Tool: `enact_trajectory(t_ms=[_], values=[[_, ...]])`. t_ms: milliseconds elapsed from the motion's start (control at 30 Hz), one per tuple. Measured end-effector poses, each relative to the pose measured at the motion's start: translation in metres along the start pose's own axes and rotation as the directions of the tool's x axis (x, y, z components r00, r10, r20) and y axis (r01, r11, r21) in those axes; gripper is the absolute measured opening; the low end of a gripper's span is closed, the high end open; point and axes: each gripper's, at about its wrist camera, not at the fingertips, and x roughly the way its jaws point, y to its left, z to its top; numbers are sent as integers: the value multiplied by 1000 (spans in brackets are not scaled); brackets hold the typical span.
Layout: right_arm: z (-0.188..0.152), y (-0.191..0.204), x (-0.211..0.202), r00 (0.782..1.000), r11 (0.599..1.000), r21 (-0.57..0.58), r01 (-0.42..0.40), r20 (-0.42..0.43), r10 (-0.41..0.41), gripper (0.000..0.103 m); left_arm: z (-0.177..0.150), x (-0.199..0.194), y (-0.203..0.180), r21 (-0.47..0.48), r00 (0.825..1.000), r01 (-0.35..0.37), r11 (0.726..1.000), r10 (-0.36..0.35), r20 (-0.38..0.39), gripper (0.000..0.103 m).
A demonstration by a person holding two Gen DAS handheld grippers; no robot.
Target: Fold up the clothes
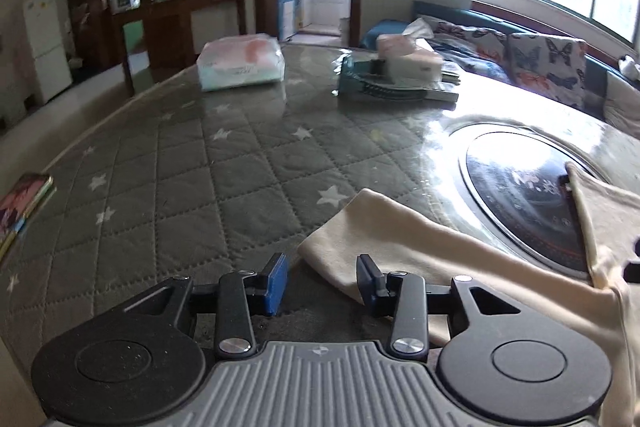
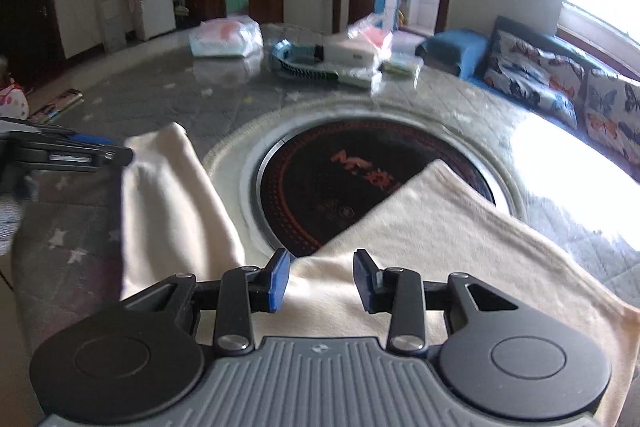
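A cream garment lies spread on the round table, with two legs or sleeves reaching away from me; one at left, one over the dark cooktop. In the left wrist view the same garment lies to the right. My left gripper is open and empty, hovering at the end of the left leg; it also shows at the left edge of the right wrist view. My right gripper is open and empty above the garment's middle, where the two legs part.
The table has a grey quilted star cover under glass and a round black cooktop in its centre. A plastic-wrapped pack, books and a tissue box lie at the far side. A sofa with butterfly cushions stands at right.
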Motion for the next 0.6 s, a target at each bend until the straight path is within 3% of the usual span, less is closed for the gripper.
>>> enact_trajectory(t_ms=[200, 267, 433, 500, 600], values=[[-2, 15, -21, 1000, 998, -61, -10, 27, 11, 38, 0, 4, 1, -36, 1000, -1, 999, 1, -6, 41], [-5, 18, -26, 999, 998, -67, -14, 28, 16, 45, 0, 5, 0, -32, 1000, -5, 999, 5, -3, 41], [-14, 27, -30, 999, 998, -64, -28, 21, 29, 50, 0, 6, 0, -41, 1000, -10, 999, 10, 7, 39], [-18, 29, -30, 999, 998, -56, -33, 16, 34, 50, 0, 7, 2, -46, 1000, -4, 999, 5, 11, 18], [-23, 31, -32, 999, 998, -40, -38, 17, 38, 50, 4, 4, 4, -77, 999, 18, 997, -16, 32, 8]])
